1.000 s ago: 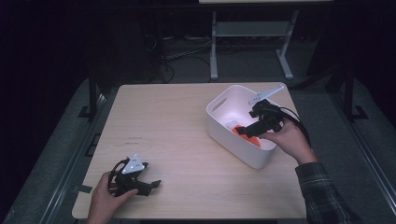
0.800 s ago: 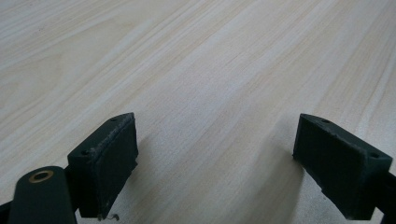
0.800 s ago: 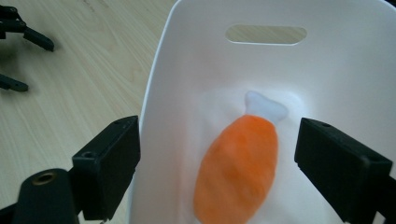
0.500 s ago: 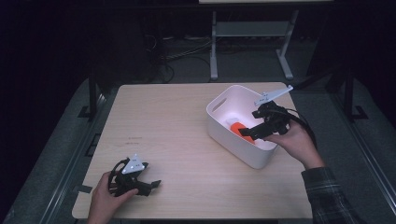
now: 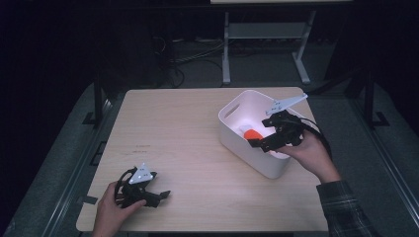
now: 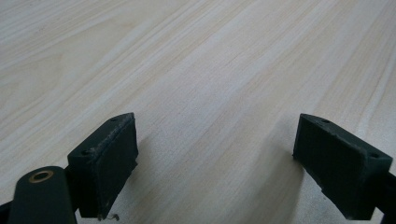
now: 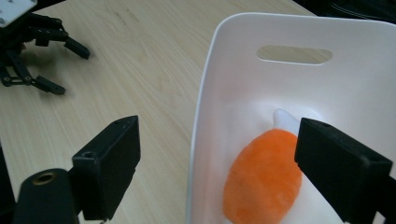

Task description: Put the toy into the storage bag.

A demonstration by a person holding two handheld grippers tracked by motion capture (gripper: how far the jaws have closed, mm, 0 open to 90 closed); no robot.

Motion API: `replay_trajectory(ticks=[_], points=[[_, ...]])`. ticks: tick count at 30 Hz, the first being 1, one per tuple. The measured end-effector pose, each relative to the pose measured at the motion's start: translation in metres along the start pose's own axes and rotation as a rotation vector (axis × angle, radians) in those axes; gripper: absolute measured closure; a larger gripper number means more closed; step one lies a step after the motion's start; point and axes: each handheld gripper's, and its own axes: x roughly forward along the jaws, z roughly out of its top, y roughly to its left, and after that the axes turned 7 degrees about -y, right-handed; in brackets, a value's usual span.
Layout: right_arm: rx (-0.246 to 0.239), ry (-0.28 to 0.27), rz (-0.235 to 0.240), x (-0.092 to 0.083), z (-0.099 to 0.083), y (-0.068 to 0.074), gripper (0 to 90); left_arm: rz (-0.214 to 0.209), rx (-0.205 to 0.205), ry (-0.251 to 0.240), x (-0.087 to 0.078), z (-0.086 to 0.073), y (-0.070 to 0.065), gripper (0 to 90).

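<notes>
The right gripper point(image 5: 264, 140) hangs over the near rim of the white bin point(image 5: 232, 133) with its jaws spread wide and nothing between them. The orange object point(image 7: 261, 179) lies just ahead and below on the bin floor, its long axis running roughly away from the jaws. The left gripper point(image 5: 155, 196), also spread and empty, rests on the table point(image 5: 188, 128) well apart, so the right is likely the one to reach.

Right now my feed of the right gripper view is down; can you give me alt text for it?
An orange plush object lies on the floor of a white bin, seen past the open black jaws of the right hand-held gripper. One jaw hangs outside the bin's wall over the wooden table, the other over its inside. The left hand-held gripper rests open on the table farther off.
</notes>
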Motion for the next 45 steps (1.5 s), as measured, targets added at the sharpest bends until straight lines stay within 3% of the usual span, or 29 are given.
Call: replay_trajectory(ticks=[15,45], points=[[-0.030,-0.025,0.051,0.005,0.002,0.025,13.8,-0.001,0.000,0.001,0.000,0.000,0.000,12.9],[-0.051,-0.036,0.114,0.032,-0.036,0.061,13.8,0.000,-0.004,-0.001,0.000,0.000,0.000,12.9]])
